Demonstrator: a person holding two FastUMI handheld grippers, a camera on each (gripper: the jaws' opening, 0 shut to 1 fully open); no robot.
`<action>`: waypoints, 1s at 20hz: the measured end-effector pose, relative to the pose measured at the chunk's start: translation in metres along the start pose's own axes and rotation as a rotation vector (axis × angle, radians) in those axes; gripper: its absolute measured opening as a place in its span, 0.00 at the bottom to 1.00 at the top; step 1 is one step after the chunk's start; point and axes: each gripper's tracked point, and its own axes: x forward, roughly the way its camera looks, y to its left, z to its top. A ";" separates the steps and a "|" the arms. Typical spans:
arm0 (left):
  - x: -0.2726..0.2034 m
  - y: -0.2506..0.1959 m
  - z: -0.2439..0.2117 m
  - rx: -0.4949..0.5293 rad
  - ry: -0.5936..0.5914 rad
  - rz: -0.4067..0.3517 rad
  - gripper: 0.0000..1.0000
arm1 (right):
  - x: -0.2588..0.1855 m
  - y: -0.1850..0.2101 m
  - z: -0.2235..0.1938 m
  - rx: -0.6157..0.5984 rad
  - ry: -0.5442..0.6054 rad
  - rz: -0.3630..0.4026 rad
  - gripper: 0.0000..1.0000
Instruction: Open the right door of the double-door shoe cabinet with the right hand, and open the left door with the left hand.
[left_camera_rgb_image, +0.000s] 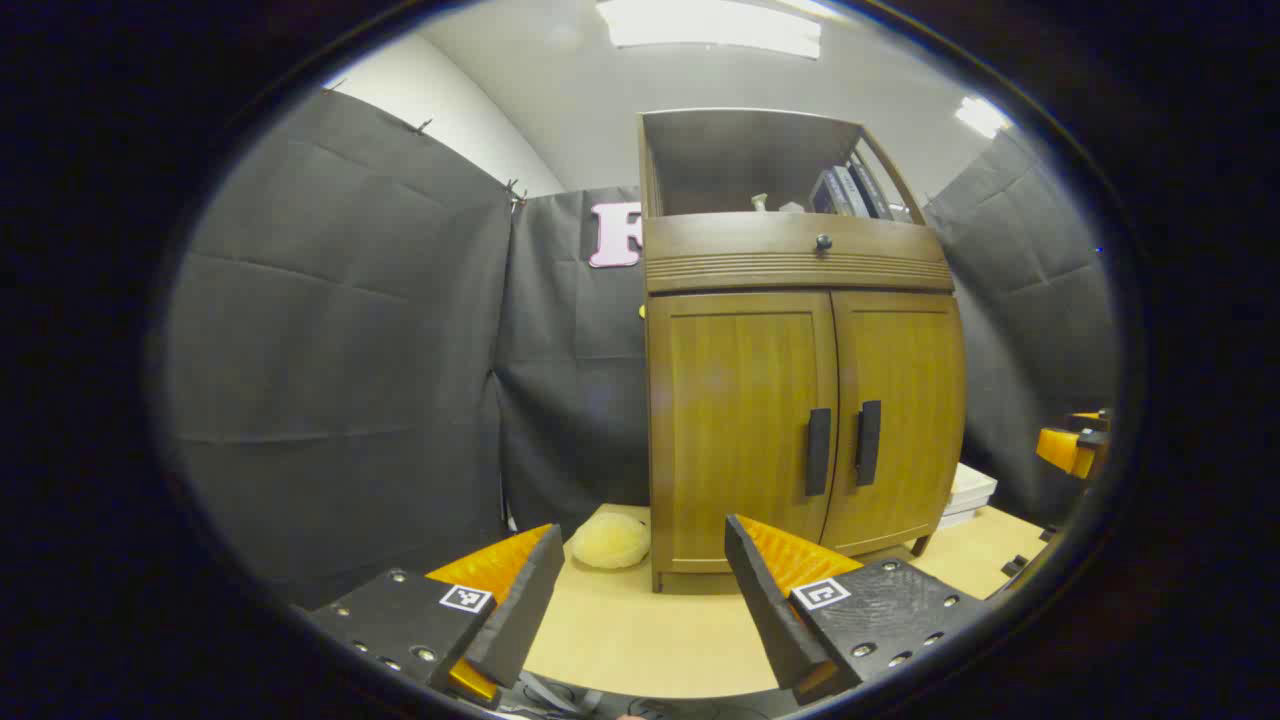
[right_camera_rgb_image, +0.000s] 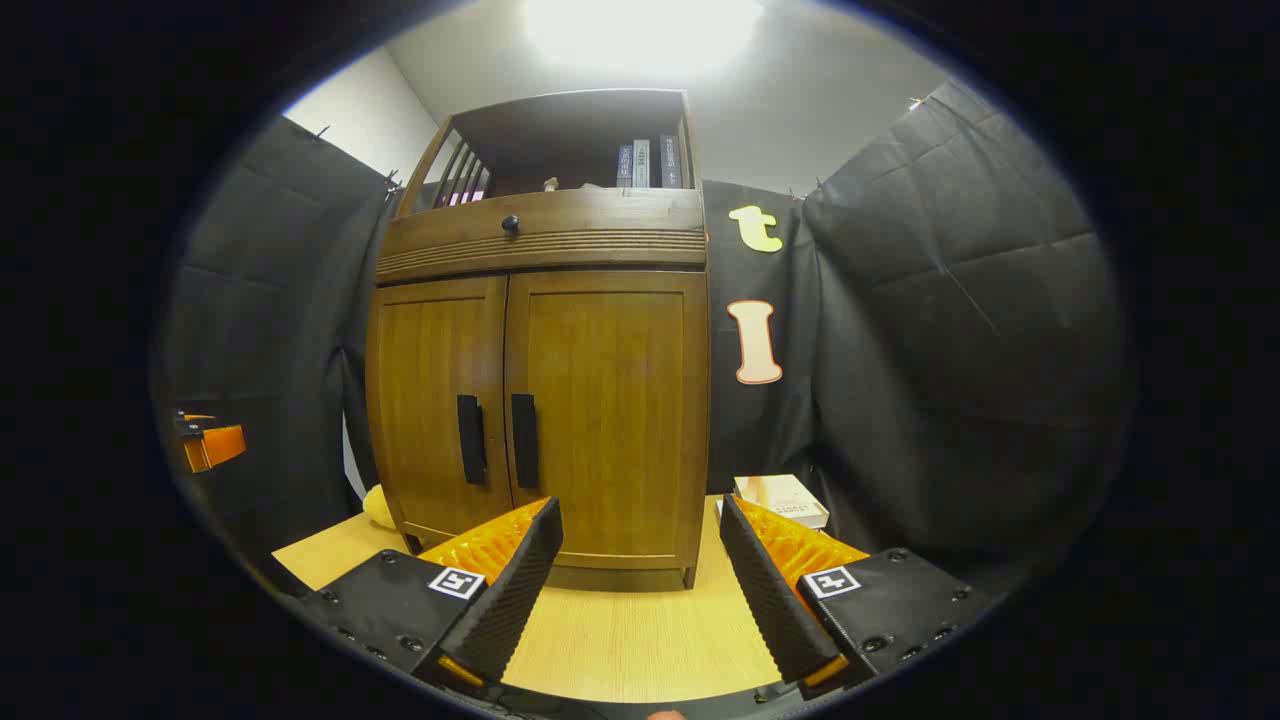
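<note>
Two doors stand closed on the shoe cabinet, which sits on the table and serves as the landmark; the right door and left door meet at its middle, each with a dark vertical handle, the right handle just beside the left handle; the right tongs hang in front of the cabinet, spread wide and empty; the left tongs likewise, well short of it. Judged best: bring the right tongs square to the right handle, straddle it, close on it, then pull outward along the hinge arc.
</note>
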 end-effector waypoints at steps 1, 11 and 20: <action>0.001 -0.002 -0.003 -0.003 0.004 -0.005 0.94 | -0.001 -0.001 0.000 0.003 -0.001 -0.004 1.00; 0.012 -0.017 -0.013 0.023 0.025 -0.038 0.94 | -0.002 -0.015 -0.004 0.008 0.000 -0.030 0.99; 0.013 -0.025 -0.005 0.029 0.019 0.005 0.94 | 0.000 -0.038 -0.008 0.028 -0.015 -0.041 1.00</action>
